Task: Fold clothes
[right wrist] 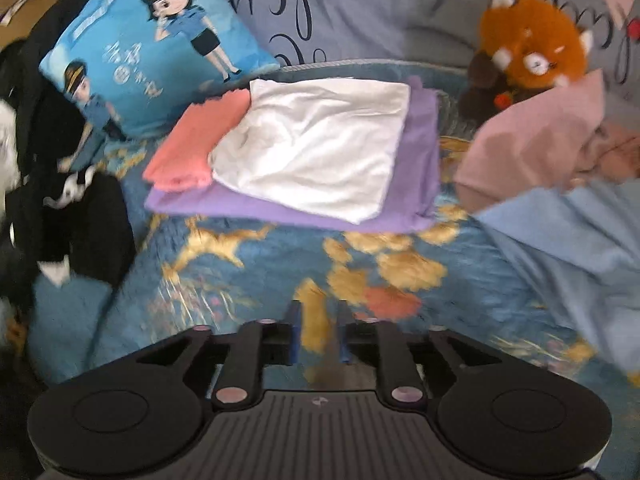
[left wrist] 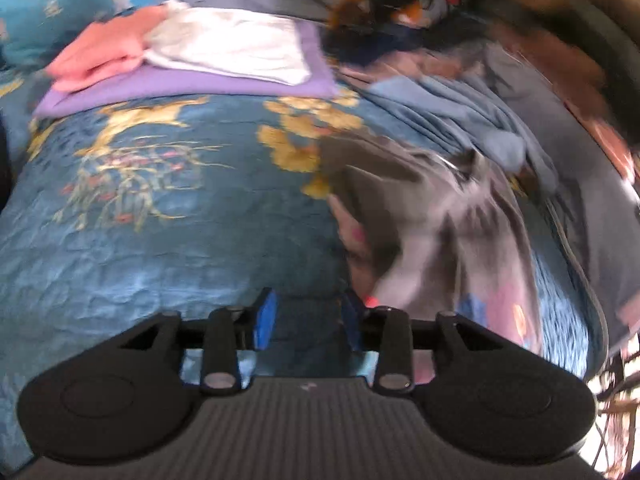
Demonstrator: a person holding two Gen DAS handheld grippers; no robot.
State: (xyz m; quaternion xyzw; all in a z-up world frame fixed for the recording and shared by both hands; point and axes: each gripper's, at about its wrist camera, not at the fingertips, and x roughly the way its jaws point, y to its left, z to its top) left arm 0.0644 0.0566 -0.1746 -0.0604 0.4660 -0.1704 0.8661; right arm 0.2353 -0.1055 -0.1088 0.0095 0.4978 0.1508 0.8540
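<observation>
both tongs hang over the bed, nothing between the pads. left tongs (left wrist: 308, 326) stand parted above the blue bedspread (left wrist: 160, 232), a blurred grey garment (left wrist: 440, 220) just beside them. right tongs (right wrist: 320, 336) show a narrow gap, empty. folded stack further up the bed: white piece (right wrist: 316, 148) and coral piece (right wrist: 192, 148) on a purple one (right wrist: 416, 168). light blue garment (right wrist: 568, 248) lies loose to the right.
</observation>
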